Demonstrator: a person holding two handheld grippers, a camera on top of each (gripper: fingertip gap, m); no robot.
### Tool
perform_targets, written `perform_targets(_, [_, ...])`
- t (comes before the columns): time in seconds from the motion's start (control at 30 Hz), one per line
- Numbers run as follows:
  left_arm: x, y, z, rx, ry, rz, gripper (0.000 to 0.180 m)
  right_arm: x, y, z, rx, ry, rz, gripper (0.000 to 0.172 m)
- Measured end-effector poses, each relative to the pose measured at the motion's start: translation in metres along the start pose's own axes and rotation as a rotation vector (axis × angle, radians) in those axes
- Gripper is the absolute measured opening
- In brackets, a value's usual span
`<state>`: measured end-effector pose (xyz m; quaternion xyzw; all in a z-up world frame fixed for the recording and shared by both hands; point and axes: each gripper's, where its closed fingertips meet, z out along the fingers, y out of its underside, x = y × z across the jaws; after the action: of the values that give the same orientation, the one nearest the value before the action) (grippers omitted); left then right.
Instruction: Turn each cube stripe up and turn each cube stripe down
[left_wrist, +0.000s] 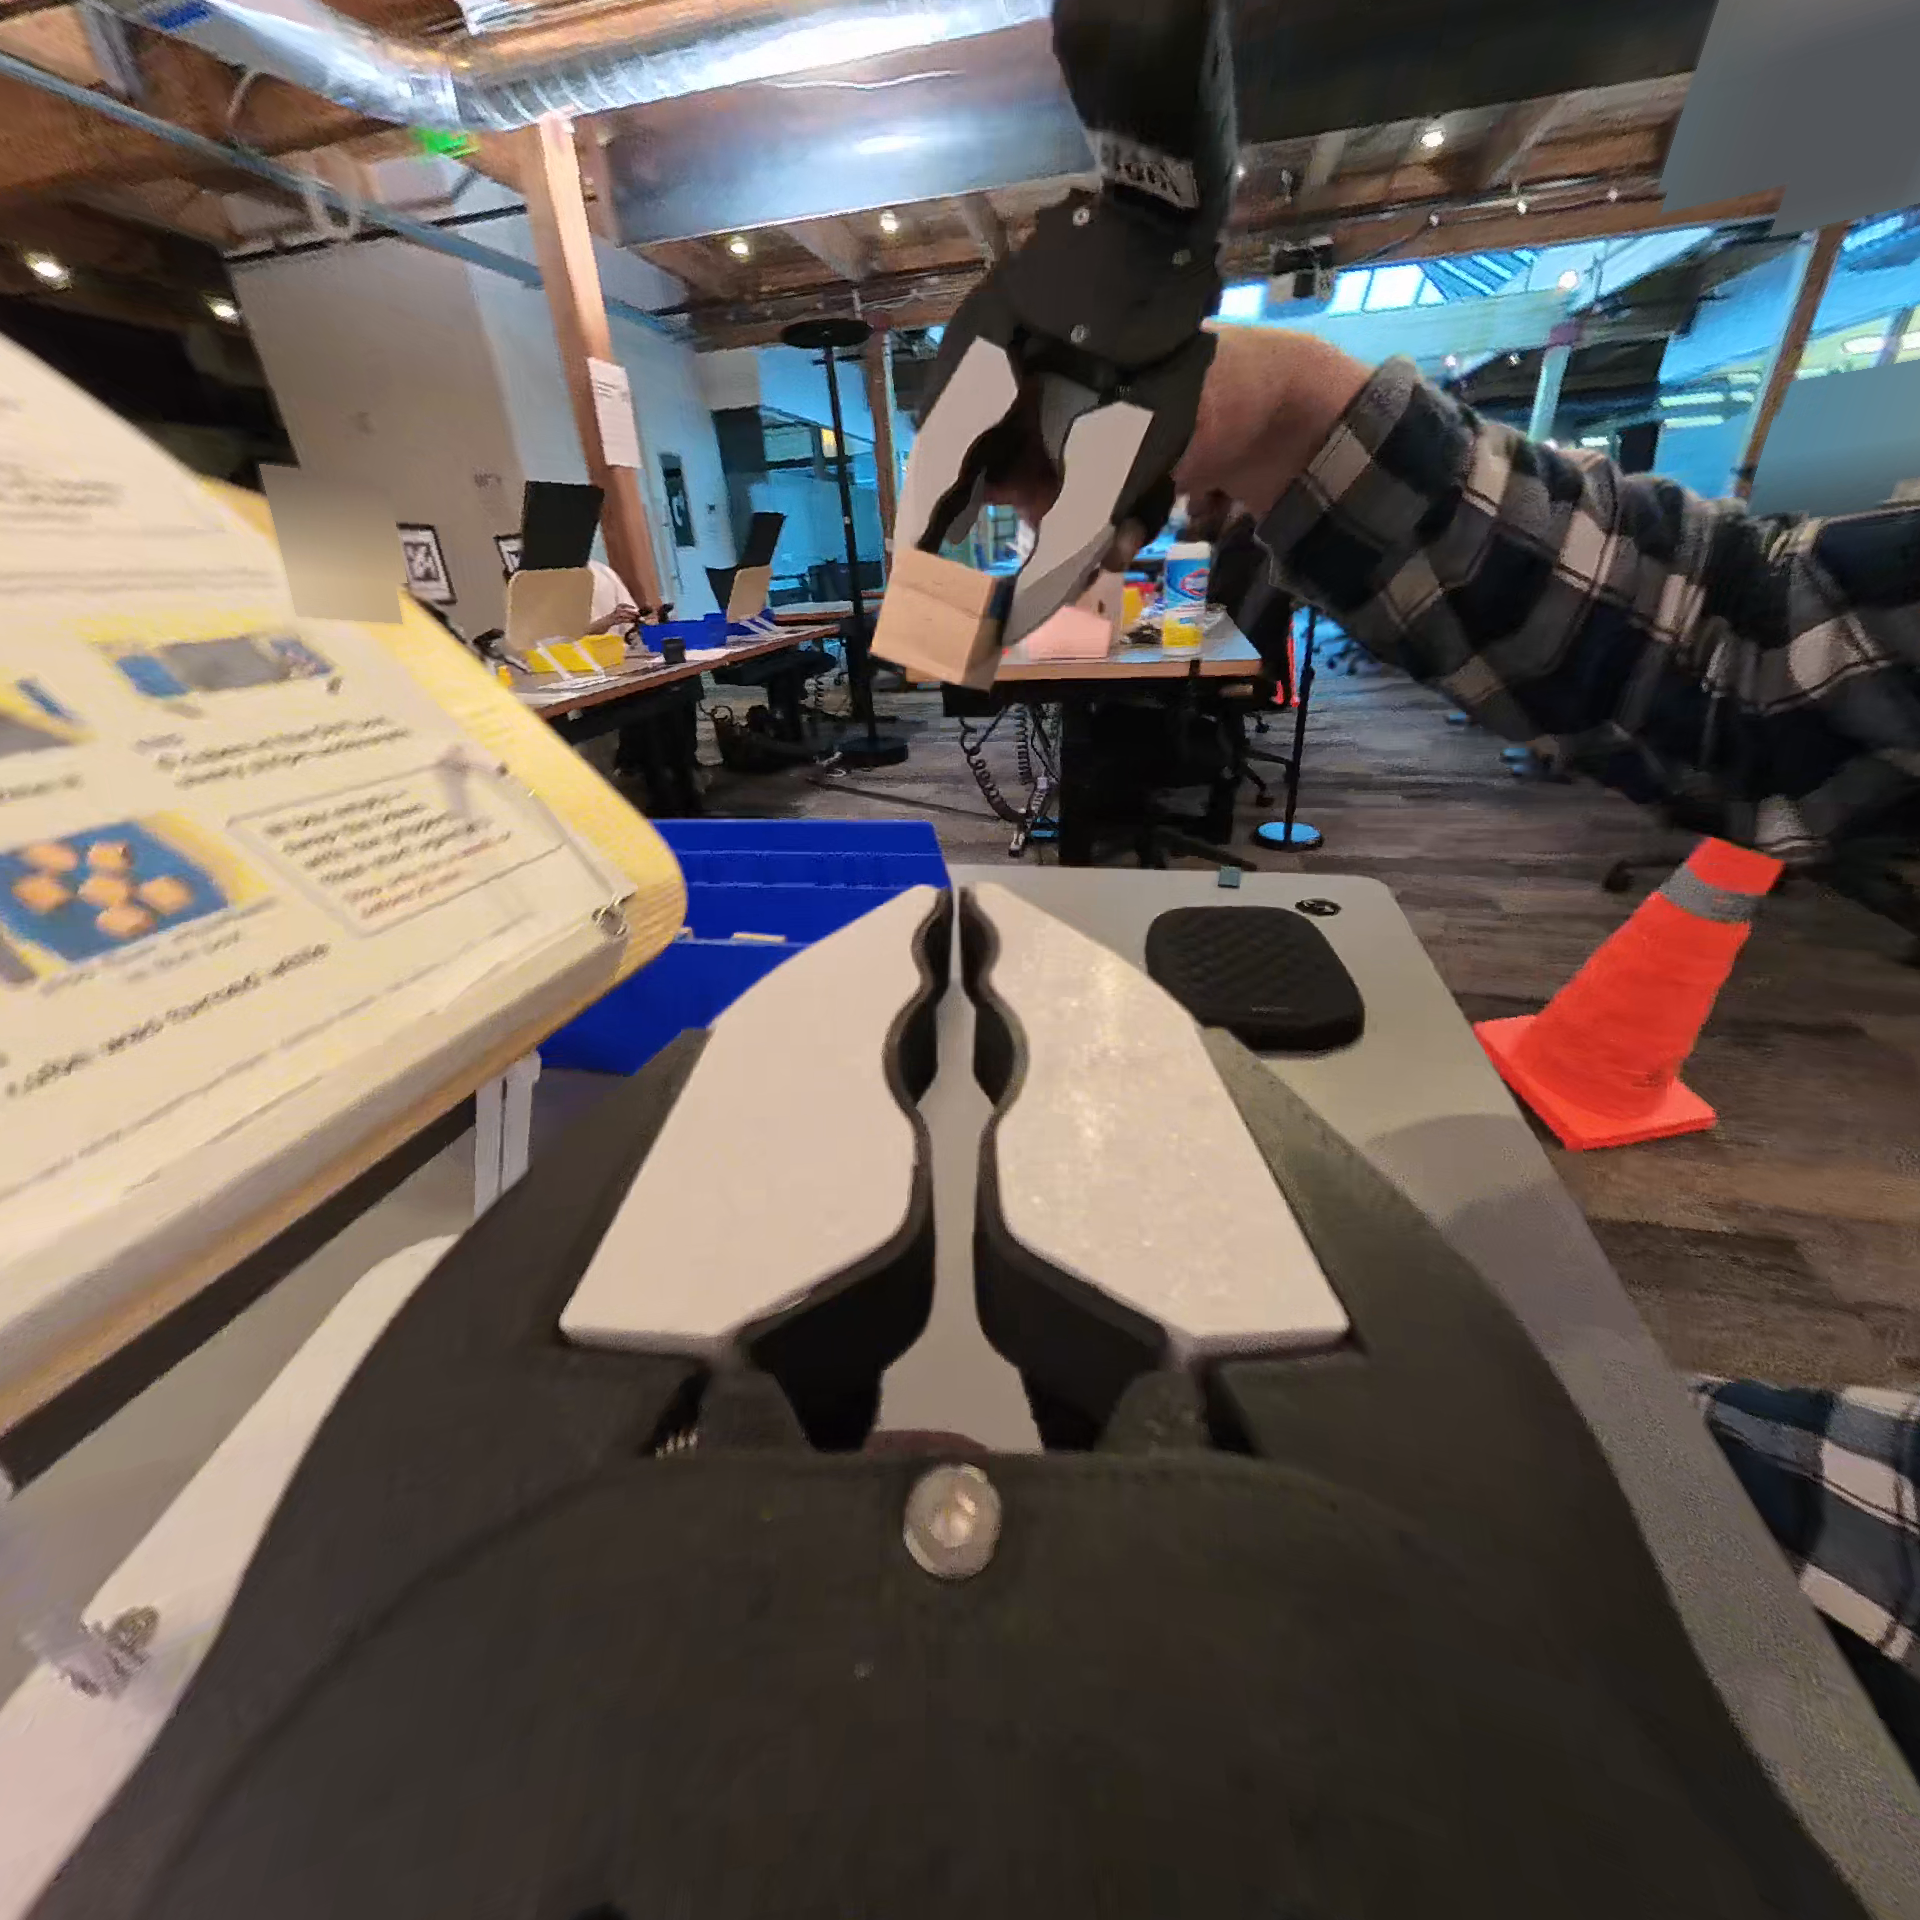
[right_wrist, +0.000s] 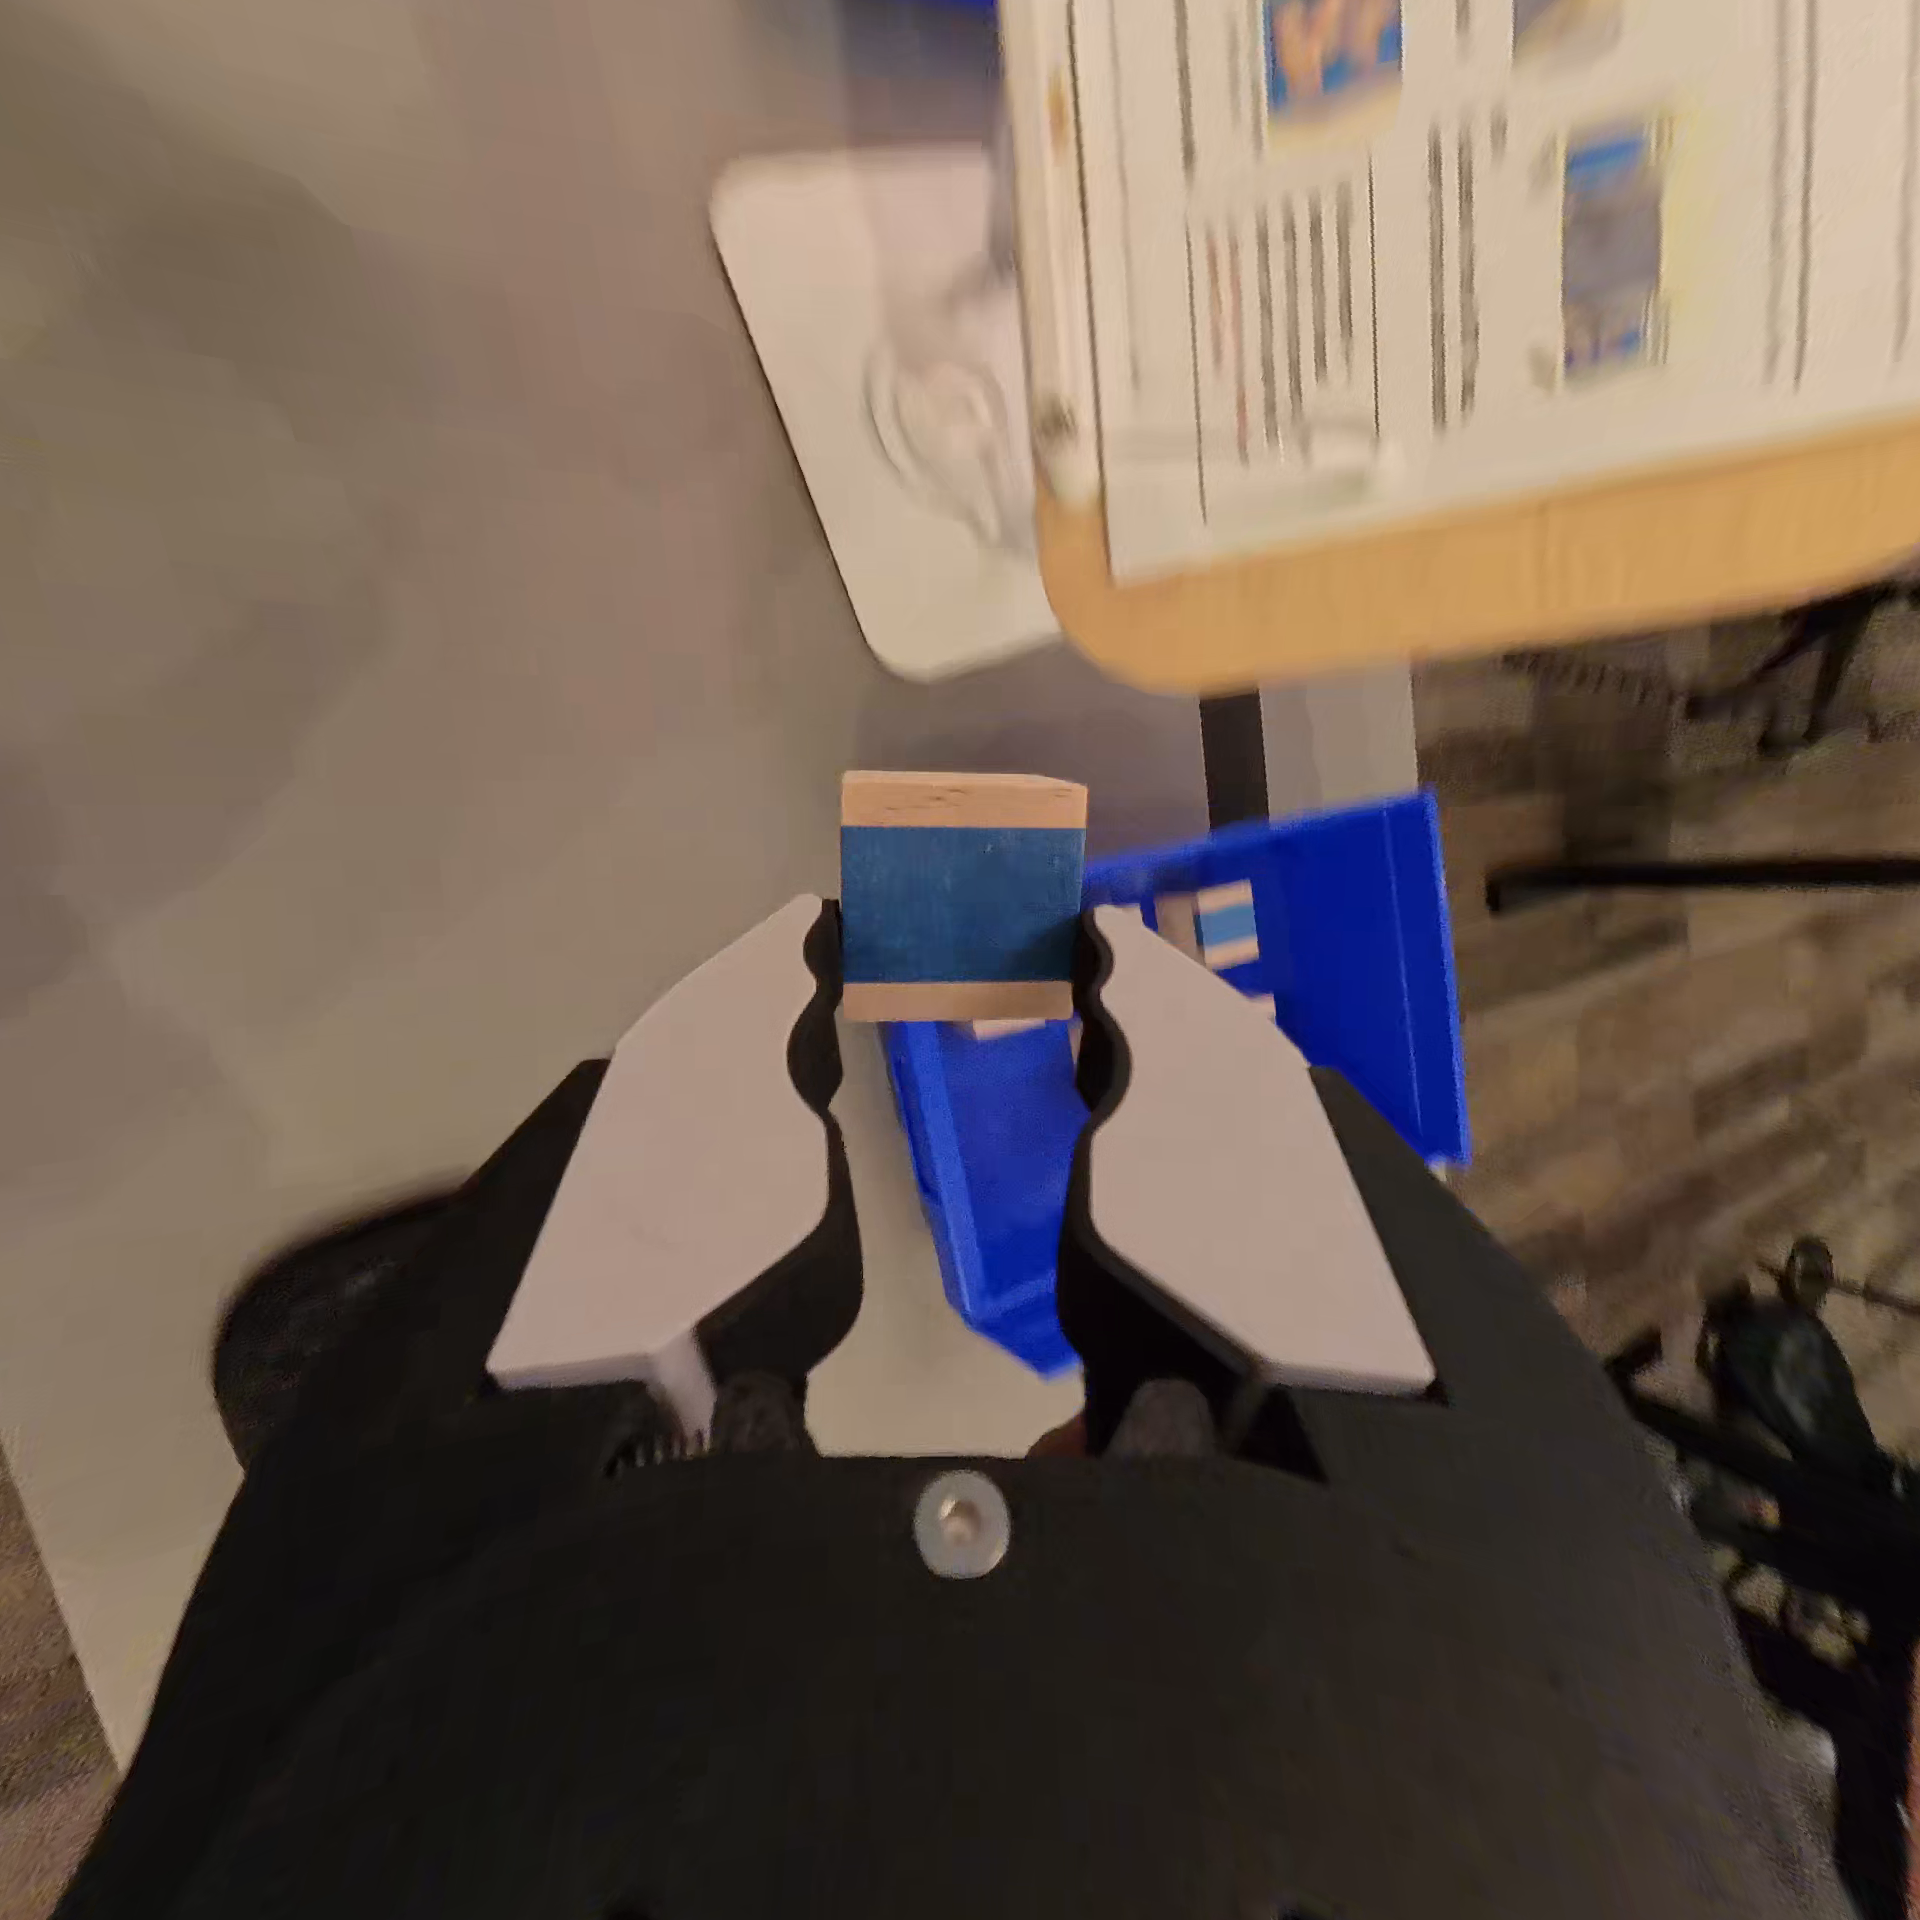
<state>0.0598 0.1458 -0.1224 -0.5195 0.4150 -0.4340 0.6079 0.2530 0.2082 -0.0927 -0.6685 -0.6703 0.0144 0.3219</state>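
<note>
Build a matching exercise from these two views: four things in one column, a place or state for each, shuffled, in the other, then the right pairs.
Things
1. wooden cube
2. left hand-held gripper
3. orange cone
4. blue bin

Places or states
A. standing on the floor beside the grey table
B. clamped in the raised right hand-held gripper, blue stripe facing its camera
C. shut, nothing between its fingers
D. at the table's far end, next to the board of printed sheets

Pairs: 1-B, 2-C, 3-A, 4-D
</note>
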Motion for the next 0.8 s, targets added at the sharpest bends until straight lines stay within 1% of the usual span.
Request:
perform_targets(0.1, [-0.013, 0.017, -0.001, 0.020, -0.031, -0.042, 0.000, 0.024, 0.059, 0.011, -0.119, -0.024, 0.012, 0.043])
perform_targets(0.2, [-0.021, 0.037, 0.006, -0.015, -0.051, -0.051, 0.001, 0.038, 0.108, 0.037, -0.234, -0.074, 0.019, 0.043])
perform_targets(0.33, [-0.025, 0.054, 0.015, -0.030, -0.047, -0.060, 0.003, 0.041, 0.155, 0.082, -0.346, -0.169, 0.000, 0.043])
perform_targets(0.43, [-0.029, 0.061, 0.018, -0.022, -0.043, -0.070, 0.003, 0.041, 0.182, 0.114, -0.400, -0.230, -0.009, 0.043])
perform_targets(0.57, [-0.037, 0.069, 0.019, -0.025, -0.047, -0.082, 0.003, 0.041, 0.203, 0.146, -0.431, -0.293, -0.026, 0.043])
perform_targets(0.73, [-0.040, 0.070, 0.019, -0.019, -0.040, -0.092, 0.003, 0.035, 0.223, 0.171, -0.455, -0.372, -0.040, 0.043])
perform_targets(0.8, [-0.039, 0.070, 0.019, -0.027, -0.034, -0.085, 0.003, 0.032, 0.231, 0.174, -0.505, -0.390, -0.050, 0.046])
